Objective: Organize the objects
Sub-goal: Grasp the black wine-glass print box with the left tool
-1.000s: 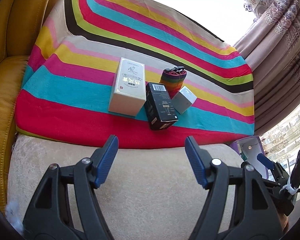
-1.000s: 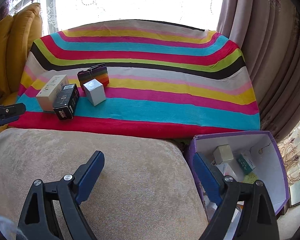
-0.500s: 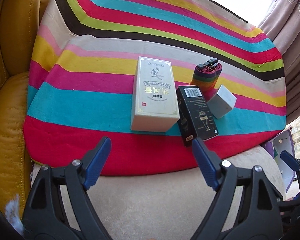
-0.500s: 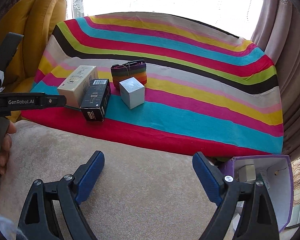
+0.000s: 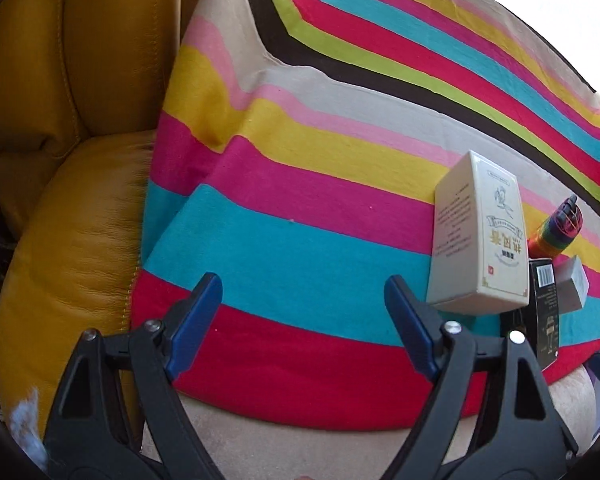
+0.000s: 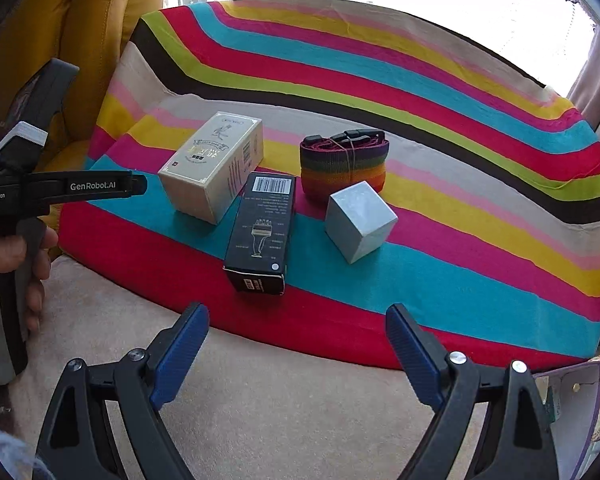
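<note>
While both tools hang over the beige cushion (image 6: 260, 400) nearest me, I list what lies ahead, near to far.

Right gripper (image 6: 298, 344): jaws spread wide, nothing between them.

Left gripper (image 5: 302, 322): likewise spread and empty, over the red and teal bands of the striped cloth (image 5: 300, 240), with the boxes off to its right.

Black carton (image 6: 260, 228): lying flat, barcode end away from me, nearest of the group.

Cream box (image 6: 212, 166): lying flat, just left of the black carton, apparently touching it.

Pale cube (image 6: 360, 226): to the right of the carton, apart from it.

Rainbow strap roll (image 6: 344, 168): behind the cube, buckle on top.

Purple bin (image 6: 572, 404): low right edge, only its corner in view.

Risks, as I judge them: the cream box and black carton lie so close that a finger reaching for one may shove the other; the soft cloth may bunch and tip the cube.
</note>
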